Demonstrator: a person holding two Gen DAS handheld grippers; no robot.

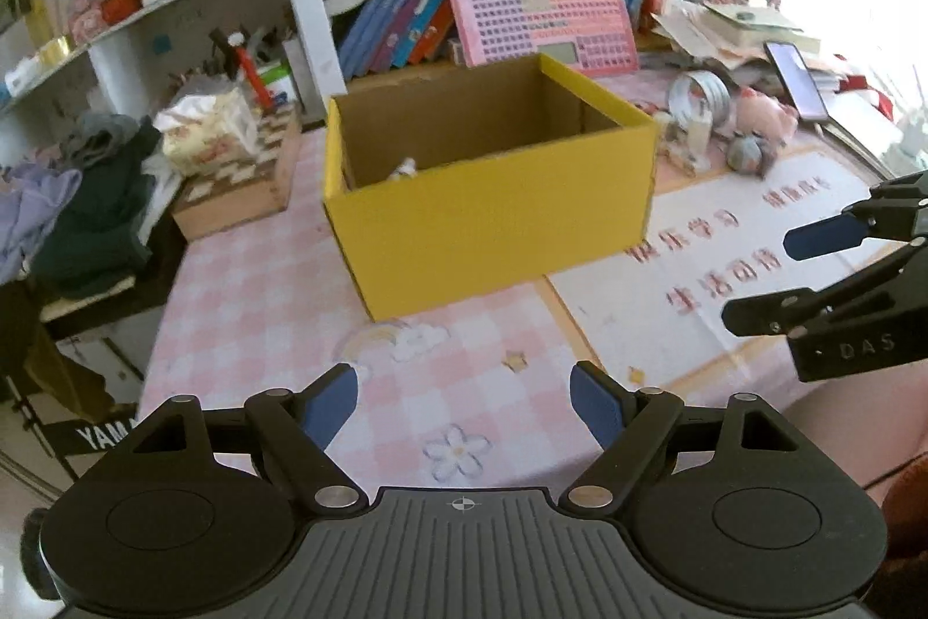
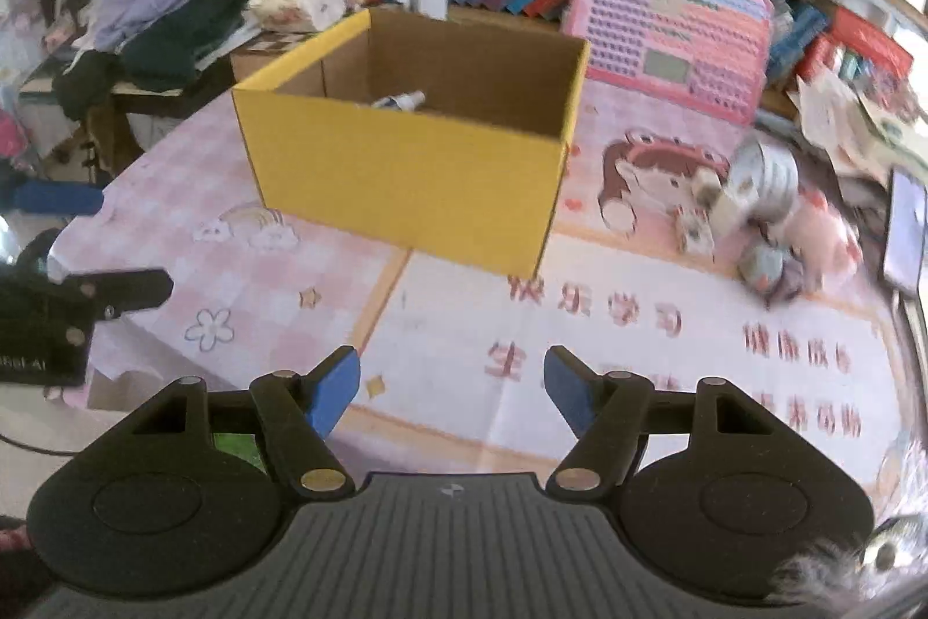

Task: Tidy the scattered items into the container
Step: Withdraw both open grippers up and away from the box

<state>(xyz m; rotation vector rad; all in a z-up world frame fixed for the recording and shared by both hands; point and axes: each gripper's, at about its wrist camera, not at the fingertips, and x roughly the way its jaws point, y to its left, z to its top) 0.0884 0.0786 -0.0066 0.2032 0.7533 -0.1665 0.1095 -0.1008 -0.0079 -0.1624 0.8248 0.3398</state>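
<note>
Table (image 2: 249, 282) has a pink checked cloth with a printed mat (image 2: 638, 358) on top. Yellow box (image 2: 406, 178) sits mid-table, straddling the mat edge. Right of it, well apart: metal tin (image 2: 765, 178), pink plush pig (image 2: 823, 236), small grey ball (image 2: 765, 268), phone (image 2: 905, 236). Pink keyboard toy (image 2: 667, 33) leans at the back.

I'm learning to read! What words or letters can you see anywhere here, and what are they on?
"DAS": on the right hand-held gripper, its black body.
"YAM", cut off: on a black thing at the table's left edge.
Red Chinese characters on the table mat: too blurred to read.
Pink chart board: print too small.
Book spines: unreadable.
</note>
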